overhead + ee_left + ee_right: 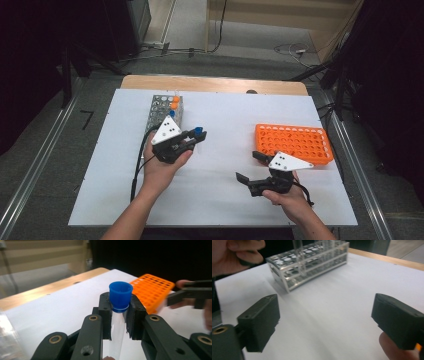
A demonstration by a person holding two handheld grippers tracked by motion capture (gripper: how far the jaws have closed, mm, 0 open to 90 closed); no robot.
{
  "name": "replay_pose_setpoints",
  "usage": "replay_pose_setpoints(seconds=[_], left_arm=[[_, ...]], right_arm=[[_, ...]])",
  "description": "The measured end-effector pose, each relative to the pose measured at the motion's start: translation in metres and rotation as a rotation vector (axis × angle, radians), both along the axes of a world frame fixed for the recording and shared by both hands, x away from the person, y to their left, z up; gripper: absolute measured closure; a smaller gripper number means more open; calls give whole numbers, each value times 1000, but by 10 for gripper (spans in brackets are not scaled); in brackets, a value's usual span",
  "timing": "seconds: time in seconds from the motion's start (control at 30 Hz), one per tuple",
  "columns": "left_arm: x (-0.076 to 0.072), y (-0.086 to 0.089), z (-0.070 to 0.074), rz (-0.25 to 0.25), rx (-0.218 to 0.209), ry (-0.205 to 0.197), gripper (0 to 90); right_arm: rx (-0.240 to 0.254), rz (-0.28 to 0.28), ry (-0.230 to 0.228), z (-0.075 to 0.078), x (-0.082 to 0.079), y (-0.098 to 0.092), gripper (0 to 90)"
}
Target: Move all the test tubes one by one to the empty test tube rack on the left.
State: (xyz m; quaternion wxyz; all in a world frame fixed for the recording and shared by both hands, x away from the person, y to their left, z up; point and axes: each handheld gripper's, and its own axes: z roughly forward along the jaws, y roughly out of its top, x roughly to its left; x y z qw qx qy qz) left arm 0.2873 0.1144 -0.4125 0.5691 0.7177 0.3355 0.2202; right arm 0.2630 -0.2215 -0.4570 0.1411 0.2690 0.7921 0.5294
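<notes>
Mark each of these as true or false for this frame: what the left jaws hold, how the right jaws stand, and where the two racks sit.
1. The left gripper is shut on a blue-capped tube. True.
2. The right gripper clamps a tube. False: its jaws stand wide apart with nothing between them.
3. The orange rack lies on the person's right side of the white table. True.
4. The orange rack is full of tubes. False: its holes look empty.
5. The metal rack holds orange-capped tubes. True.
6. The tube in the left gripper has an orange cap. False: its cap is blue.
</notes>
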Motion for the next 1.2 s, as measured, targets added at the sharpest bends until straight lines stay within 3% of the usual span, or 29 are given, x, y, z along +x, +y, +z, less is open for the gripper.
replay_pose_setpoints(seconds=[0.33, 0.57, 0.93, 1.2], left_arm=[[18, 42, 4, 184, -18, -19, 769], [29, 53, -1, 285, -40, -11, 768], [45, 51, -9, 358, -61, -4, 769], [44, 45, -16, 375, 14, 7, 768]], right_arm=[[-8, -120, 23, -8, -3, -50, 2], [-10, -160, 26, -11, -6, -72, 2], [-12, -176, 28, -14, -7, -79, 3], [-5, -182, 26, -14, -5, -82, 5]])
